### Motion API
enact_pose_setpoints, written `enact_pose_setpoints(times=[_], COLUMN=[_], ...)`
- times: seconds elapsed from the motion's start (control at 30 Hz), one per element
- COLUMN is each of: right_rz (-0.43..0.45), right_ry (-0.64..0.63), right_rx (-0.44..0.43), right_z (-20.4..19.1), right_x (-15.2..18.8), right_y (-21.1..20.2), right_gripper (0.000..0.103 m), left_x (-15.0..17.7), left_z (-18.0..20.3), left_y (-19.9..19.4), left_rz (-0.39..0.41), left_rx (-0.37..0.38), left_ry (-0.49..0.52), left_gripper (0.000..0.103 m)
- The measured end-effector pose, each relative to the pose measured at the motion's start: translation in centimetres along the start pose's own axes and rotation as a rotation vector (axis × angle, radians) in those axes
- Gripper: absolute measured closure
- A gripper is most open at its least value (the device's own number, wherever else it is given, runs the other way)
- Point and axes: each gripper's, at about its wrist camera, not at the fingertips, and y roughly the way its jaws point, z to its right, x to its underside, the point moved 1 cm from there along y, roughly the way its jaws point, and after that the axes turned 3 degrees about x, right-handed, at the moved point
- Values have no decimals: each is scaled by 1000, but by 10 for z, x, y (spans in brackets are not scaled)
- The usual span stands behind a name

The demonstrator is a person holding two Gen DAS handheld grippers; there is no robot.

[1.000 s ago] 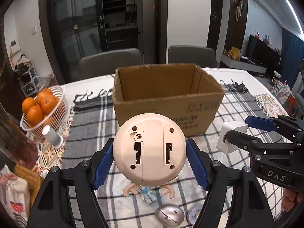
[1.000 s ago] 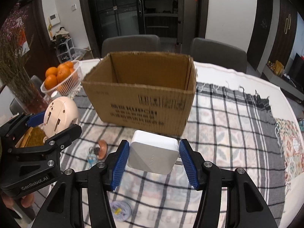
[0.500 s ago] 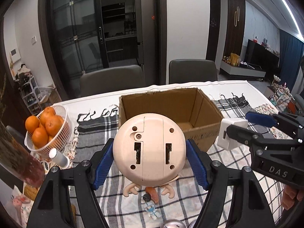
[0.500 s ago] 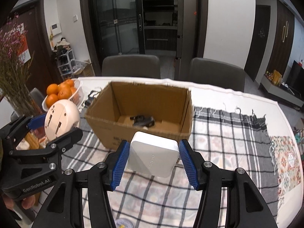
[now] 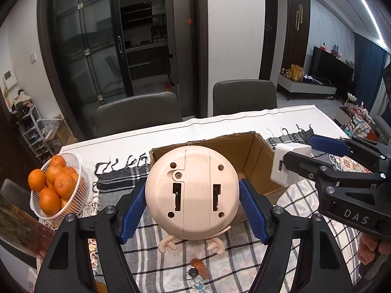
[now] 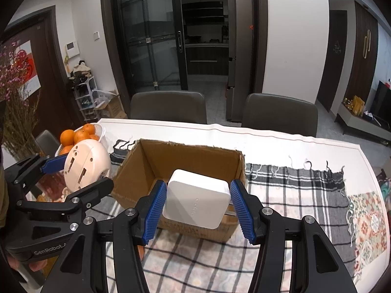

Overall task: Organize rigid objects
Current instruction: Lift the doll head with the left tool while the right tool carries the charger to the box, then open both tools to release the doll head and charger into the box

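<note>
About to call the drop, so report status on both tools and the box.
Left tool shut on round cream toy. Right tool shut on white charger, held above cardboard box. Box mouth open, nothing blocking it.

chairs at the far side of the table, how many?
2. Left grey chair sits behind the table's far edge, beyond the cardboard box; right grey chair is beside it, further right. Others on the near side may be out of view.

One cardboard box, one cream round toy, one white charger, one basket of oranges, two grey chairs, two grippers.
</note>
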Motion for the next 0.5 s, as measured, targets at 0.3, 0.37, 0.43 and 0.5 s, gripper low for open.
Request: enact_pose_setpoints(times=[0.3,0.37,0.43,0.5], right_rz=[-38,-49,-61,-73], right_ry=[-12,-17,-16,-18], right_rx=[-7,-1,1,-1], right_z=[0,0,2,2], right_x=[-19,-21,-23,-26], right_y=[25,31,36,41], right_gripper=[48,48,48,48], left_x=[-19,-22,-25,-28], left_z=[-9,-9,-11,-11], left_y=[32,38,46,52], left_rz=[-65,-79,-93,-110], left_rx=[20,17,16,12], left_ry=[-13,-10,-7,-4], left_gripper=[30,30,30,30])
